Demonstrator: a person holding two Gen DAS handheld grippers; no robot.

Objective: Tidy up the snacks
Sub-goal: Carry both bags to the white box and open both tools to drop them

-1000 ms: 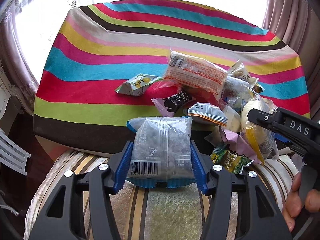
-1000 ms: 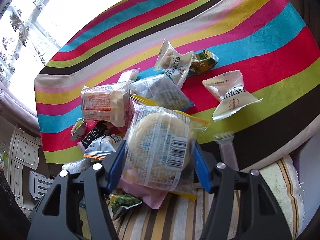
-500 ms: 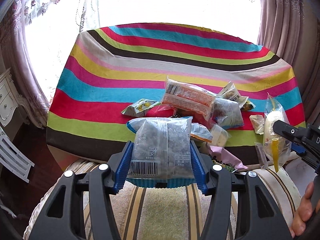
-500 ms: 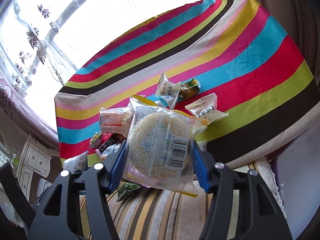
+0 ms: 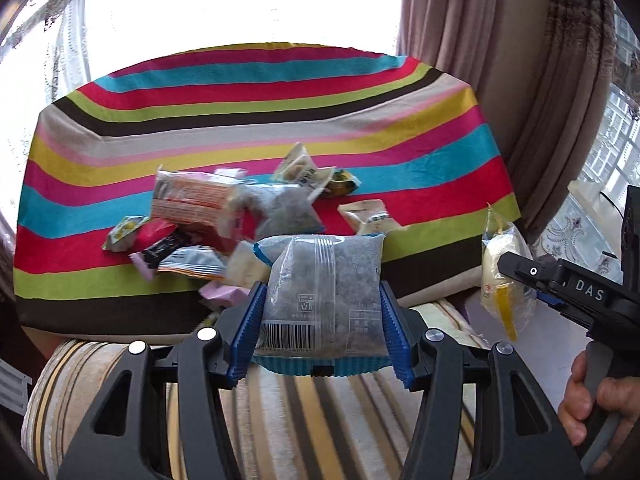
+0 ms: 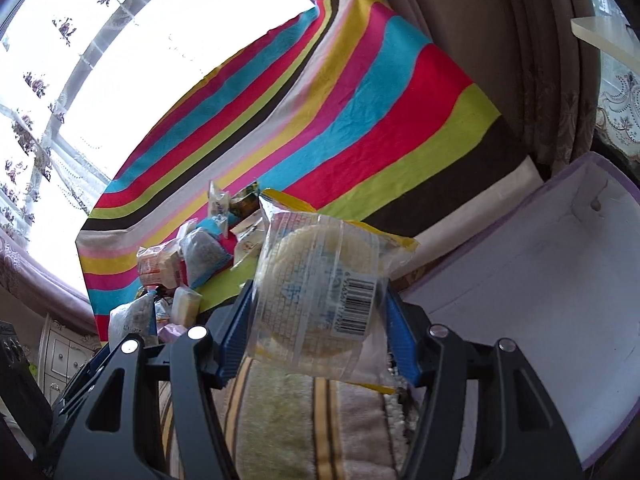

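Observation:
My left gripper (image 5: pixel 320 300) is shut on a clear bag of dark grey snacks (image 5: pixel 324 292) with a blue edge, held above a striped cushion. My right gripper (image 6: pixel 320 296) is shut on a clear yellow-edged packet of round pale crackers (image 6: pixel 320 288). That same packet (image 5: pixel 502 276) shows at the right of the left wrist view, carried by the right gripper's black body, with a hand on its handle. A heap of snack packets (image 5: pixel 224 224) lies on the striped tablecloth (image 5: pixel 240 92). An open white box with a purple rim (image 6: pixel 552 280) lies to the right of the right gripper.
A striped cushion (image 5: pixel 312 420) fills the foreground under both grippers. Brown curtains (image 5: pixel 500 60) hang at the right, and a bright window is behind the table. A white drawer cabinet (image 6: pixel 60 356) stands at the lower left of the right wrist view.
Both grippers have drawn back from the snack heap and swung right, each carrying its packet. The white box has come into the right wrist view.

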